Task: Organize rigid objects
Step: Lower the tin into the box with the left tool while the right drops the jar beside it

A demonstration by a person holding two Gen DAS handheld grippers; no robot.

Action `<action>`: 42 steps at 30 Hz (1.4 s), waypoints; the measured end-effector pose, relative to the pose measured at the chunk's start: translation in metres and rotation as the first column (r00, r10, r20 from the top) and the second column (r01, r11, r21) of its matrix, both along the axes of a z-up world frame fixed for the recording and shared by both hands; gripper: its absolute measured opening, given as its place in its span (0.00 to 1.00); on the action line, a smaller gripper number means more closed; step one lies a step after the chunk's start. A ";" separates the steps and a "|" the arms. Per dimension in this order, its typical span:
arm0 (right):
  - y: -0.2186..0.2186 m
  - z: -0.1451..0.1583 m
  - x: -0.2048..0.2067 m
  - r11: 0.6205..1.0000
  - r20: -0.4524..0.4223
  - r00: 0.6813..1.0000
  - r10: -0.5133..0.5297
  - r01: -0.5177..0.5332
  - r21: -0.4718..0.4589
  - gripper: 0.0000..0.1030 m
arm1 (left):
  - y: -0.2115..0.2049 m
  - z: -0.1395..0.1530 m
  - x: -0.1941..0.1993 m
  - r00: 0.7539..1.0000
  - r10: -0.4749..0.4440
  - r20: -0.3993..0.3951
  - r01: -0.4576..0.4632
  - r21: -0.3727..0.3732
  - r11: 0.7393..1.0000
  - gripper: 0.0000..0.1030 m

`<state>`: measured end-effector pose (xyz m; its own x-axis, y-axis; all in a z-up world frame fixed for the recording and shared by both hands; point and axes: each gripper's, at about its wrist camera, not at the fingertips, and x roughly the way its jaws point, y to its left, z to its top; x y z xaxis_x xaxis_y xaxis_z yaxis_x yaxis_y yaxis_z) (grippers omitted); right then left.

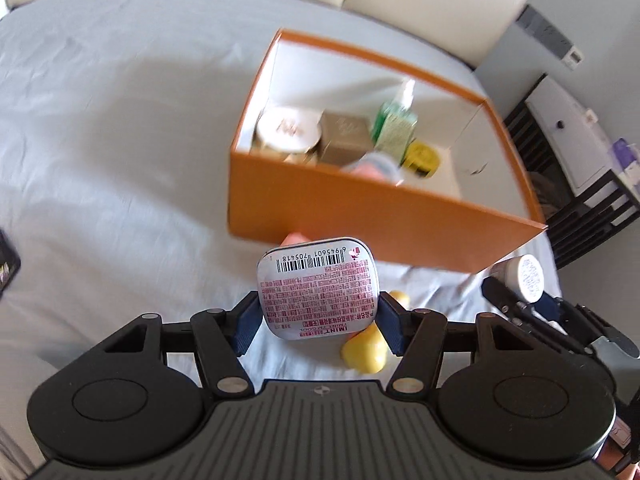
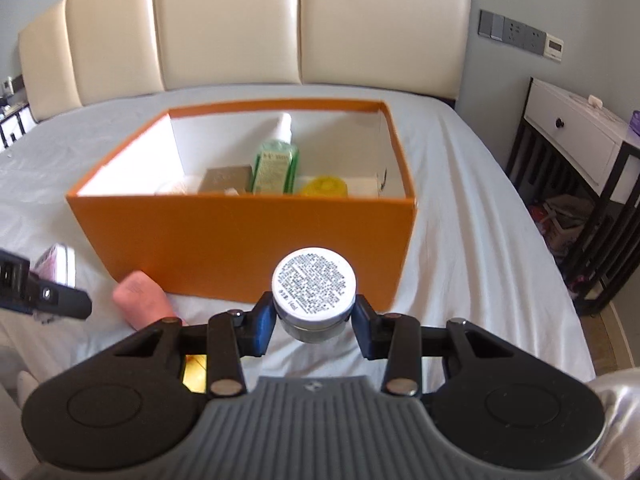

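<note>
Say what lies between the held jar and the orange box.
Only bare sheet separates jar from box, in the right wrist view.

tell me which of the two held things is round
The small jar in the right gripper: its label face is a circle. The mint tin in the left gripper is a flat rounded rectangle.

Black tool [image 1: 318, 312] with blue pads [image 1: 245, 330], silver screws, ribbed grey housing.

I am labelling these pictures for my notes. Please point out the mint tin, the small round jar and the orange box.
mint tin [image 1: 318, 290]: left wrist view, on its printed back label.
small round jar [image 2: 314, 282]: right wrist view, on its labelled bottom.
orange box [image 2: 240, 244]: right wrist view, on its near outer wall.
</note>
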<state>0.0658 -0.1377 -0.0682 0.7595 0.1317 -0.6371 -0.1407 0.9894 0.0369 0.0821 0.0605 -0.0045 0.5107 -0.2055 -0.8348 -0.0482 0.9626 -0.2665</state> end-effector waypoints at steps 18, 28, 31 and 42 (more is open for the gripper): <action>0.001 0.047 0.133 0.912 -0.144 0.918 0.369 -0.388 -0.133 0.39 | -0.056 0.024 0.137 0.973 -0.224 -0.058 0.210 -0.189 0.959 0.68; 0.024 0.002 0.210 0.742 -0.397 0.763 0.509 -0.623 -0.247 0.39 | -0.064 -0.020 0.189 0.946 -0.237 -0.223 0.177 -0.256 0.950 0.68; 0.029 -0.008 0.221 0.695 -0.435 0.724 0.536 -0.671 -0.259 0.39 | -0.069 -0.027 0.195 0.940 -0.250 -0.232 0.194 -0.239 0.951 0.68; 0.030 -0.026 0.234 0.635 -0.511 0.648 0.565 -0.736 -0.232 0.41 | -0.086 -0.035 0.209 0.914 -0.330 -0.236 0.299 -0.160 0.941 0.68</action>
